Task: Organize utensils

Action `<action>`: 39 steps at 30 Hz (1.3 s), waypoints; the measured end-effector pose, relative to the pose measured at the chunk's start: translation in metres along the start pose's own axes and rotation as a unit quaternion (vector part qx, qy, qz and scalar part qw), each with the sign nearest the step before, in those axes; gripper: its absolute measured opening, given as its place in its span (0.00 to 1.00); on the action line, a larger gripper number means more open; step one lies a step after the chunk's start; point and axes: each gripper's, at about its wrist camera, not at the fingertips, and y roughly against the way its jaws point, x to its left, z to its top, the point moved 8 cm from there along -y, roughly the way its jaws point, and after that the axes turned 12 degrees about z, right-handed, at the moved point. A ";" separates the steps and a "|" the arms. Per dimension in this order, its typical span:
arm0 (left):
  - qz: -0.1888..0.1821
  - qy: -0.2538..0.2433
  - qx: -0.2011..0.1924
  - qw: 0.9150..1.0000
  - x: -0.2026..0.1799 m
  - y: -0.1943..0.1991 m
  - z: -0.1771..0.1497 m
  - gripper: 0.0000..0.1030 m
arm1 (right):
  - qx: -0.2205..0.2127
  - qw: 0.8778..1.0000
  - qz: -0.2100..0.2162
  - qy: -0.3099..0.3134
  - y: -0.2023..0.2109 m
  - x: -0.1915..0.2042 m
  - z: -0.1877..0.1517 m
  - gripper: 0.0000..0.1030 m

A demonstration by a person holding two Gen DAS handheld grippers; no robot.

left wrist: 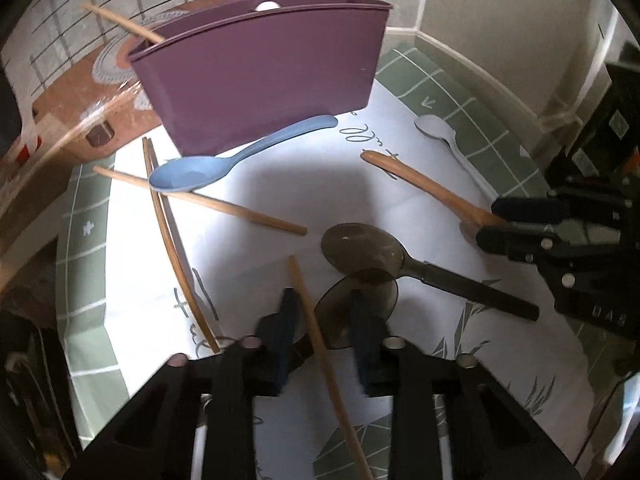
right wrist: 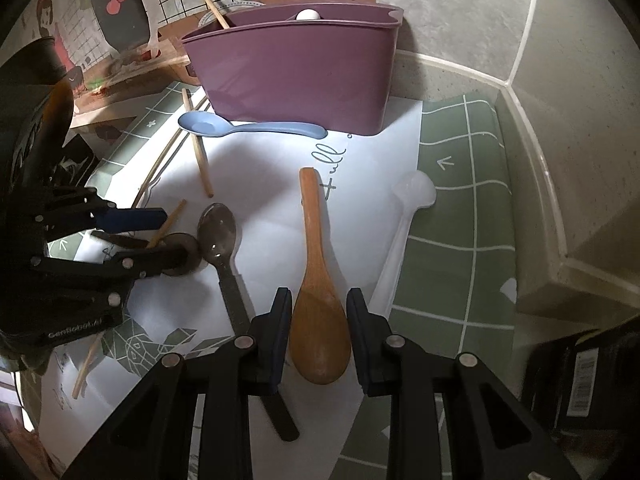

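Straddling the bowl of the wooden spoon (right wrist: pixel 318 320) at lower centre of its view, the right hand-held gripper (right wrist: pixel 319 334) stands parted, fingers on either side and not visibly clamped. The left hand-held gripper (left wrist: pixel 325 338) is likewise parted low over the desk (left wrist: pixel 260 248), a chopstick (left wrist: pixel 326 364) and a dark translucent spoon (left wrist: pixel 356 306) between its fingers. Behind them, the purple utensil holder (left wrist: pixel 260 80) stands upright in the upper centre.
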 end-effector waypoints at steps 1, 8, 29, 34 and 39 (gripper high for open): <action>-0.004 0.009 -0.001 1.000 0.001 0.001 -0.001 0.14 | -0.001 1.000 -0.001 -0.003 0.000 0.001 -0.001 0.25; -0.029 0.081 -0.018 0.996 0.007 0.023 -0.015 0.05 | -0.013 1.000 0.007 -0.003 0.009 0.019 -0.007 0.25; -0.024 -0.048 -0.037 0.998 -0.006 0.032 -0.013 0.24 | -0.035 0.997 -0.009 -0.073 0.030 0.001 -0.047 0.25; -0.006 -0.063 -0.027 0.998 0.000 0.026 -0.015 0.38 | -0.036 0.997 -0.009 -0.070 0.032 -0.002 -0.047 0.25; 0.003 -0.059 -0.019 0.998 0.011 0.024 -0.021 0.45 | -0.029 0.997 -0.007 -0.072 0.025 -0.005 -0.050 0.25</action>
